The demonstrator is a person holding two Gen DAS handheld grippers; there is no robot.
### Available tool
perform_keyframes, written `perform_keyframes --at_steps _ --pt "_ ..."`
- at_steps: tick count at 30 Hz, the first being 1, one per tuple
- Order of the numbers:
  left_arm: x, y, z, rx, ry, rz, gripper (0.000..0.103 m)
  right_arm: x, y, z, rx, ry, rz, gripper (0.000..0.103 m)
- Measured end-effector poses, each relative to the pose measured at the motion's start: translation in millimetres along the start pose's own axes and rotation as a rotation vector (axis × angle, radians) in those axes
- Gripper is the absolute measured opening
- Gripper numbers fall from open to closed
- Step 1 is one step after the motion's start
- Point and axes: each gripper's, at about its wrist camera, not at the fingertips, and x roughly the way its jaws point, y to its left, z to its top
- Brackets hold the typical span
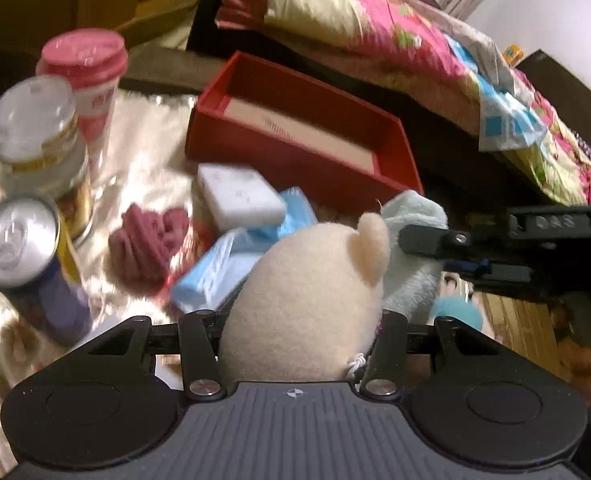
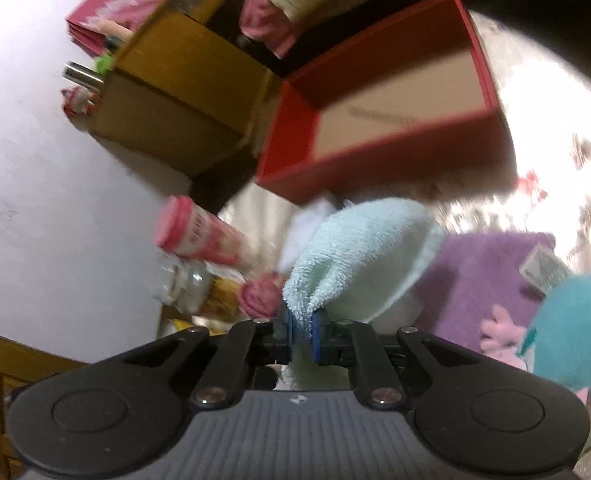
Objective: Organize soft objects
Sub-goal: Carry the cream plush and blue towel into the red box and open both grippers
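Both tools loaded. My left gripper (image 1: 295, 344) is half-wide, clamped on the cream plush (image 1: 303, 300); my right gripper (image 2: 302, 334) is pinched tight on a fold of the pale blue towel (image 2: 359, 256). Both items are held above the table's near edge. Red box (image 1: 399, 164) sits empty toward the far edge. Prob next: carry both over its rim and release inside w/o snagging the wall.

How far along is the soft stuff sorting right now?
Done: nothing yet, the red box looks empty. In hand: left gripper holds the cream plush; right gripper pinches the pale blue cloth. Left: the maroon cloth and teal plush.
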Motion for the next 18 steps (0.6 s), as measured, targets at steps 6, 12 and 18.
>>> perform_keyframes --at_steps 6,12,18 --pt "-9.2 -23.9 23.3 0.092 -0.113 0.040 0.049 -15.2 21.8 10.0 -0.068 -0.113 0.009 0.000" --pt "-6.9 -36.3 41.7 0.121 -0.164 0.050 0.049 -31.3 36.3 17.7 -0.117 -0.212 0.011 0.000" --pt "-6.1 -40.2 66.7 0.129 -0.220 0.059 0.049 -37.9 47.0 26.8 -0.146 -0.266 0.018 0.000"
